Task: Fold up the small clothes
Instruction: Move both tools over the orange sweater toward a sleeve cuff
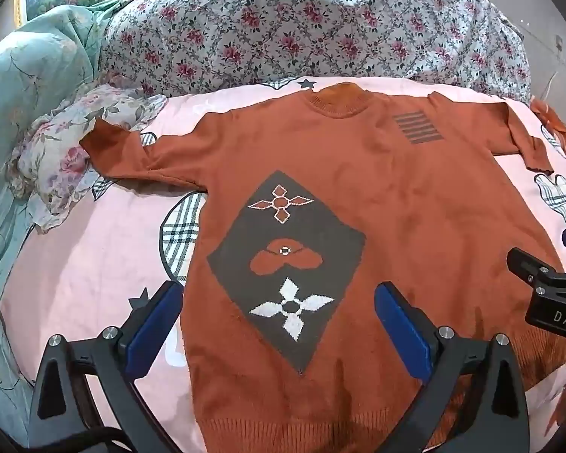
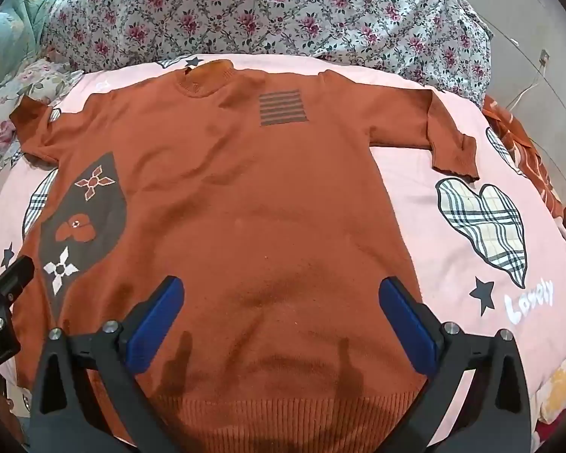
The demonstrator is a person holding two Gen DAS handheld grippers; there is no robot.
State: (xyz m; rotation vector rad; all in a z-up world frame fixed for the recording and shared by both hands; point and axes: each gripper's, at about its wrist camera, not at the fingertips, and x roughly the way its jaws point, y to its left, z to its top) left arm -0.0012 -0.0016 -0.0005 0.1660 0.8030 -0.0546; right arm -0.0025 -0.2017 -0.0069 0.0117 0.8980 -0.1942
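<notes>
A small rust-orange knitted sweater lies flat and spread out on a pink bedsheet, collar at the far side, both sleeves out to the sides, ribbed hem nearest me. It bears a grey diamond panel with flower shapes and a grey striped patch. My left gripper hovers open above the sweater's lower left part, nothing between its blue pads. My right gripper hovers open above the lower middle of the sweater, also holding nothing. Each gripper shows at the edge of the other's view.
A rumpled floral quilt is heaped behind the sweater. A teal floral cover and a pale floral pillow lie at the left. The sheet has plaid hearts. An orange cloth lies at the bed's right edge.
</notes>
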